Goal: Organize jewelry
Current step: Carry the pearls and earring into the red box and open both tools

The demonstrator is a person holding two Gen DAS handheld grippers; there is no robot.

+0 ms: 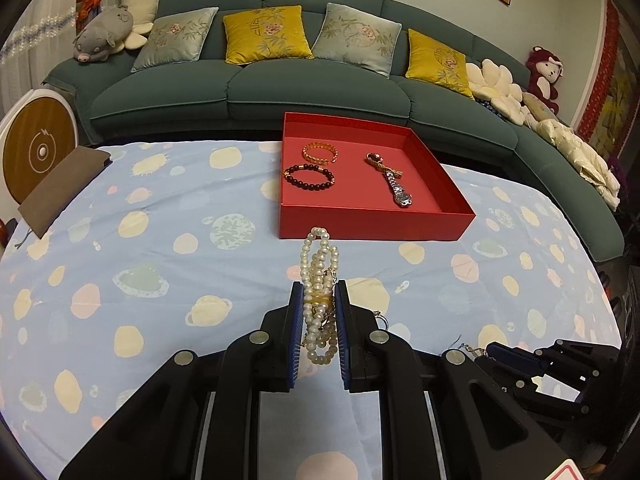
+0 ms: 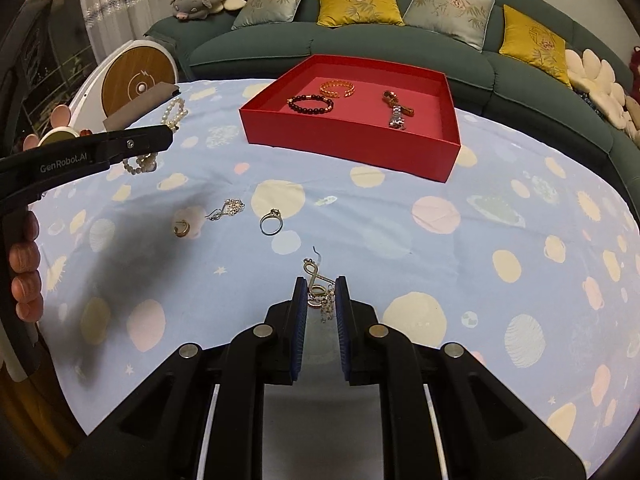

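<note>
My left gripper (image 1: 319,285) is shut on a white pearl necklace (image 1: 319,264) and holds it above the cloth, just short of the red tray (image 1: 372,224). The tray holds a gold bangle (image 1: 319,152), a dark bead bracelet (image 1: 309,176), a red-stone piece (image 1: 376,159) and a silver watch (image 1: 399,192). My right gripper (image 2: 322,284) is shut on a gold clef-shaped earring (image 2: 318,282) low over the cloth. A ring (image 2: 271,222), a small chain piece (image 2: 228,209) and a gold hoop earring (image 2: 182,227) lie loose on the cloth. The left gripper (image 2: 170,136) with the pearls (image 2: 176,112) also shows in the right wrist view.
The table wears a light blue cloth (image 1: 160,240) with planet prints. A brown pouch (image 1: 60,188) lies at its far left edge. A green sofa (image 1: 280,80) with cushions stands behind the table. A round white and wood device (image 2: 136,76) stands at the left.
</note>
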